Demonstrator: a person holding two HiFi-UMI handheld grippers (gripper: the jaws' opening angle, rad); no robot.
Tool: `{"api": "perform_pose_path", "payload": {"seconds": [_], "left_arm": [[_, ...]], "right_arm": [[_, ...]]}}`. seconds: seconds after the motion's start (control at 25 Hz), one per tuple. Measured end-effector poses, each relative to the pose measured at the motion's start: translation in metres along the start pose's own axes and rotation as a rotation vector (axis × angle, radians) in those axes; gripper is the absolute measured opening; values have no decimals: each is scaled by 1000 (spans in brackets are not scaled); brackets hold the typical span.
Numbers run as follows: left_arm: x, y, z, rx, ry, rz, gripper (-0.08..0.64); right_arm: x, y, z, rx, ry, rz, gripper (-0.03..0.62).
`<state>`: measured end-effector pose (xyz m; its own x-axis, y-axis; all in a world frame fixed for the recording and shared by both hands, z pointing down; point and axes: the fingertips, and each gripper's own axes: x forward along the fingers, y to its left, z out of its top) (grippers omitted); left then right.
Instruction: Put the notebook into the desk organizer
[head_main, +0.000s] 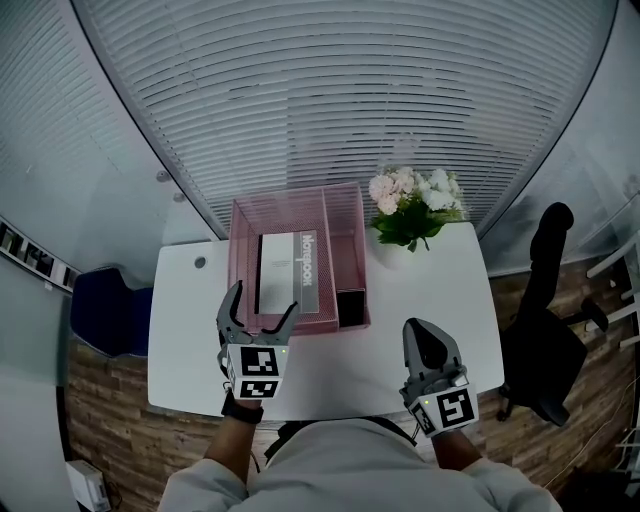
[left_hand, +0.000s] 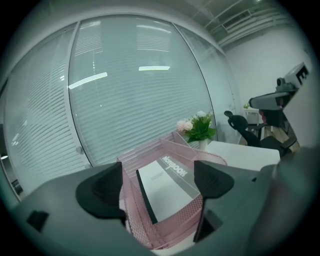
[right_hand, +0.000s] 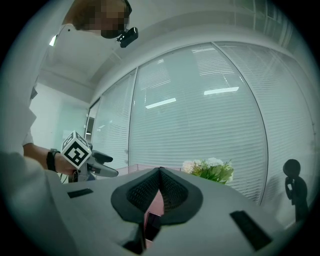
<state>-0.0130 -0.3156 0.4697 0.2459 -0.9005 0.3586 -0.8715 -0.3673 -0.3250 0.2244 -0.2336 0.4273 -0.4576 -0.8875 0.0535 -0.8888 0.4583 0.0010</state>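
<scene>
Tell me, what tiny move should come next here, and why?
Probably drawing the left claw back toward the person. The notebook already lies flat inside the pink organizer's large compartment, and that claw is open with nothing gripped, its tips near the organizer's front. The right claw is shut and empty, off to the side.

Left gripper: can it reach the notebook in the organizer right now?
Probably yes. The left gripper is open and aimed at the notebook, with nothing between them except the low mesh front wall of the organizer, so approach from above.
</scene>
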Motion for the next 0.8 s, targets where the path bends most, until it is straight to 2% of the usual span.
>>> {"api": "perform_pose_path", "payload": {"seconds": [0.24,0.36,0.4,0.48,0.56,0.64,0.72,0.8], "left_arm": [[-35,6,39,-67,-213,-105,445],[-53,6,49,-93,-277,-162,440],[-62,8,51,-104,-294,-166,420],[-78,14,51,-113,-308,-155,301],[-93,20,46,-117,-308,-142,232],[-105,26,41,-114,-314,-140,121],[-114,31,34,-111,-312,-139,61],[-120,37,26,-115,-303,-130,43]], "right_arm": [[3,13,13,-34,-12,-1,14],[10,18,29,-46,-79,-14,14],[12,21,33,-52,-88,-15,14],[14,27,39,-67,-95,-16,13],[16,33,43,-82,-98,-16,12],[18,39,45,-92,-96,-16,13],[21,44,47,-97,-95,-17,13],[23,50,49,-101,-96,-18,14]]}}
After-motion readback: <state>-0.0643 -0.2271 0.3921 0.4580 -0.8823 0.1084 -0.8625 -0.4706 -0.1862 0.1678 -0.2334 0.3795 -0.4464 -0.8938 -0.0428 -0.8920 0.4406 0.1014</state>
